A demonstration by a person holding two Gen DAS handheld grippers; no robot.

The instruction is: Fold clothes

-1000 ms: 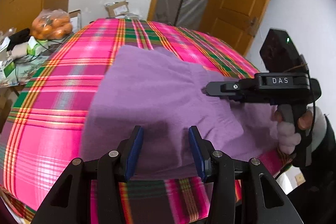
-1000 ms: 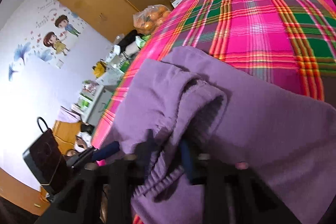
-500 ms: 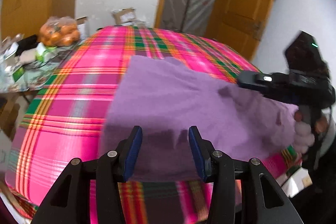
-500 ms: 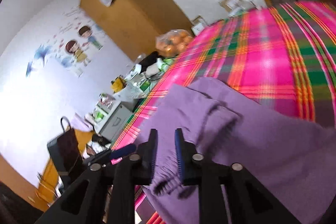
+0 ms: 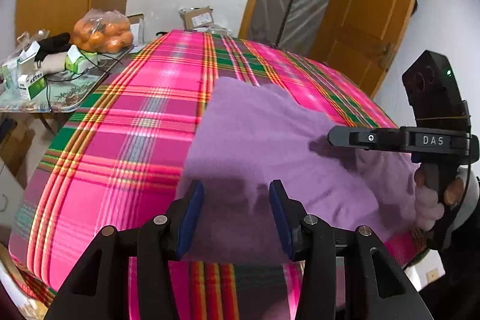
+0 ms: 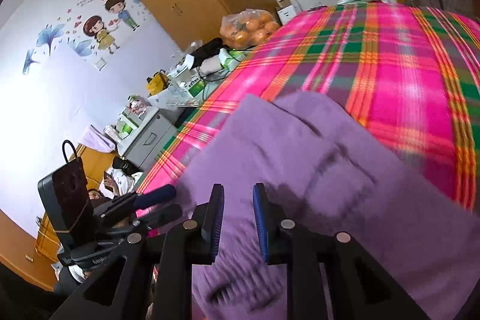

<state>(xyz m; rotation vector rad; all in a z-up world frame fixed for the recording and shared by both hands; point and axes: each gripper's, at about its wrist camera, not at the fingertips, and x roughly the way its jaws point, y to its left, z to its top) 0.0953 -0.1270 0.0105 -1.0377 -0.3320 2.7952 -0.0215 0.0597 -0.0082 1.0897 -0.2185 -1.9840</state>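
Observation:
A purple fleece garment [image 5: 264, 137] lies spread on the pink plaid cloth [image 5: 135, 122], with a folded layer on top [image 6: 300, 140]. My left gripper [image 5: 235, 212] hovers open over the garment's near edge, nothing between its blue pads. My right gripper [image 6: 237, 215] hangs just above the garment's near part. Its jaws are closing slightly with a narrow gap, and no cloth is pinched between them. In the left wrist view the right gripper [image 5: 333, 137] reaches in from the right, held by a hand [image 5: 432, 200]. The left gripper [image 6: 156, 194] shows at the lower left of the right wrist view.
A side table [image 5: 60, 98] to the left holds small boxes, cables and a bag of oranges [image 5: 103, 30]. A wooden door [image 5: 369, 20] stands beyond the plaid surface. A grey drawer unit [image 6: 147, 137] and a seated person [image 6: 120, 179] are at the left.
The right gripper let go of the bunched purple edge it was pinching and rose off it; that fold now lies flatter. The left gripper stayed open and drifted slightly.

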